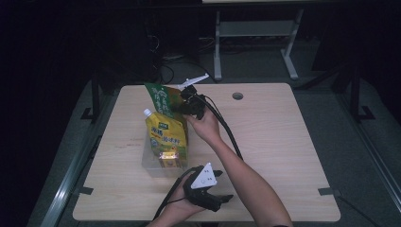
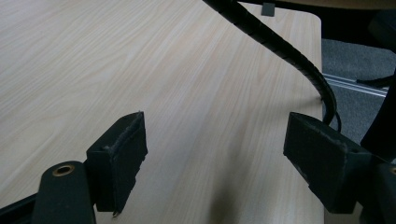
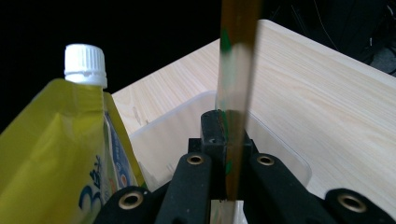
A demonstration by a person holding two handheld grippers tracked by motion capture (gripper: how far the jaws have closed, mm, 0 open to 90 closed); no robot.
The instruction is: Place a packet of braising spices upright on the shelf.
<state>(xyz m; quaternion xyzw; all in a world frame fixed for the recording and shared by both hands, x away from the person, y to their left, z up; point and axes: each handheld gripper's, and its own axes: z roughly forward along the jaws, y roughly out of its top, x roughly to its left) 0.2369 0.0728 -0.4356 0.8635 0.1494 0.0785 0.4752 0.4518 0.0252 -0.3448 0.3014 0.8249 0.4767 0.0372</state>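
A green packet (image 1: 162,99) hangs upright over the far end of a clear plastic bin (image 1: 150,166), and my right gripper (image 1: 188,105) is shut on its right edge. In the right gripper view the packet (image 3: 235,70) shows edge-on, pinched between the closed jaws of that gripper (image 3: 224,128), with the bin (image 3: 187,116) below. A yellow spouted pouch (image 1: 165,137) with a white cap (image 3: 85,63) stands in the bin, just left of the green packet. My left gripper (image 1: 213,196) rests near the table's front edge, open with nothing between its fingers (image 2: 122,154).
The light wooden table (image 1: 279,142) has a round cable hole (image 1: 237,96) at the back. The right gripper's ribbed black cable (image 2: 280,46) trails across the table toward the front right corner. Dark floor and a white desk frame (image 1: 255,33) lie beyond.
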